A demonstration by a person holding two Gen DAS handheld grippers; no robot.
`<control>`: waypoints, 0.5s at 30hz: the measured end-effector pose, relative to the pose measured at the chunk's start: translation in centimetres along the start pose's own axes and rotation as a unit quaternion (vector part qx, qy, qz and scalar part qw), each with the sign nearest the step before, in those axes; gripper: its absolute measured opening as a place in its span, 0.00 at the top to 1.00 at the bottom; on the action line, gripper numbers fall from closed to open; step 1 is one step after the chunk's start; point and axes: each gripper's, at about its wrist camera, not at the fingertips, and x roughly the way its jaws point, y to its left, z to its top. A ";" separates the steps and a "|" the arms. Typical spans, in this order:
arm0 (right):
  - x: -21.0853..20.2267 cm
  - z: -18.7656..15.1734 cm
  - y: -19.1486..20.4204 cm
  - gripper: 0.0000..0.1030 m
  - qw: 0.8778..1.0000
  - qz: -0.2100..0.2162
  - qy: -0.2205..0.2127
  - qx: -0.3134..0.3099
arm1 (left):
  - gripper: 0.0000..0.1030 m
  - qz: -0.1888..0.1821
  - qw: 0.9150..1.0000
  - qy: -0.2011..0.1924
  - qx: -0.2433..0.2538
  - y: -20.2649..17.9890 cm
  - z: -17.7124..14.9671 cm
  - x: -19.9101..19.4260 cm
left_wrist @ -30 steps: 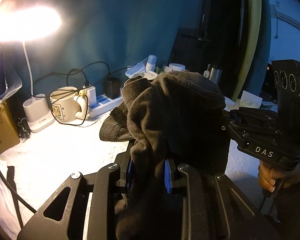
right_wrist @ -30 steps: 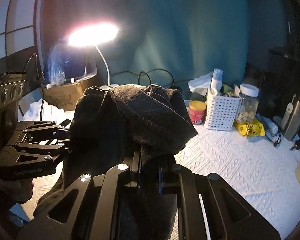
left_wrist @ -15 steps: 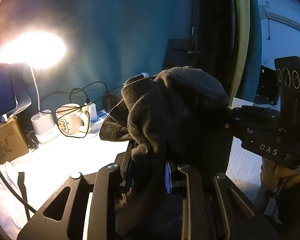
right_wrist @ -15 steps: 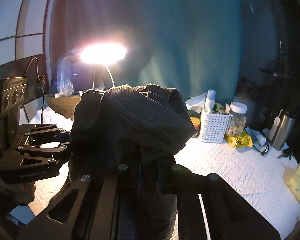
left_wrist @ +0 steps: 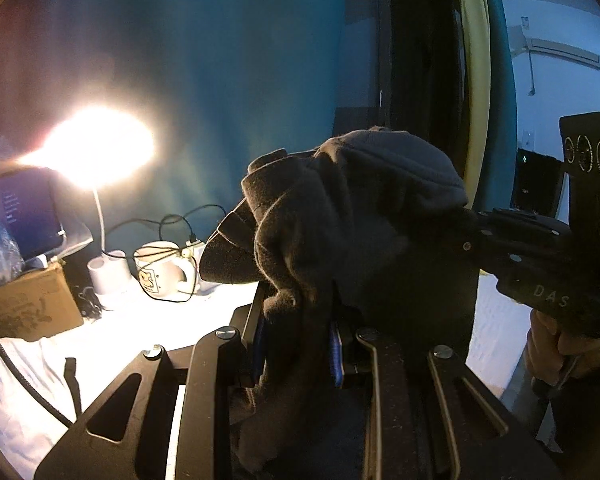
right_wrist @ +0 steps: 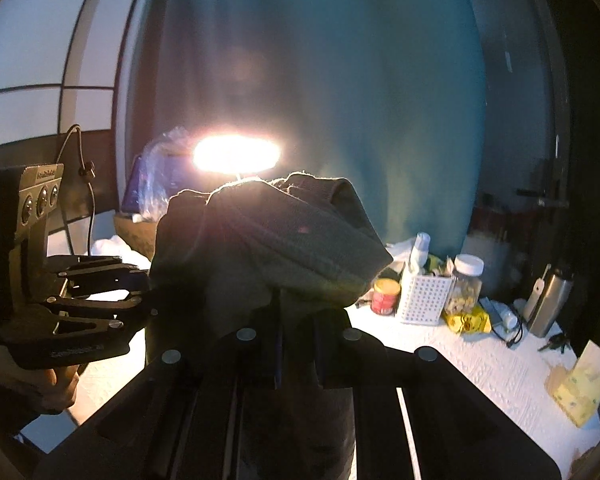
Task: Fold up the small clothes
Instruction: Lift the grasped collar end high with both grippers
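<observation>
Left gripper: fingers clamped on the dark garment.
Right gripper: fingers pinching the same garment; body reads "DAS".
White basket, right of fingers: holds a bottle.
Clear jar: pale pieces inside.

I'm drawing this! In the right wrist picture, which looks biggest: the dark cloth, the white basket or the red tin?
1. dark cloth, though it is nearest the camera
2. white basket
3. red tin

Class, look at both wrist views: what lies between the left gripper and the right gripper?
The dark garment spans the stretch between them, held up above the white tablecloth. The left gripper and right gripper each clamp it; both views show this.
</observation>
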 end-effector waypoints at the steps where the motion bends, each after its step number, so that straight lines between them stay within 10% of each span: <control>1: -0.2 0.2 0.2 0.88 1.000 -0.001 -0.004 -0.003 | 0.78 0.001 1.000 -0.004 0.000 0.1 0.1 -0.3; 15: -3.6 4.6 5.2 0.88 0.995 0.007 -0.076 -0.061 | 0.78 0.018 0.998 -0.057 -0.001 3.0 2.1 -5.2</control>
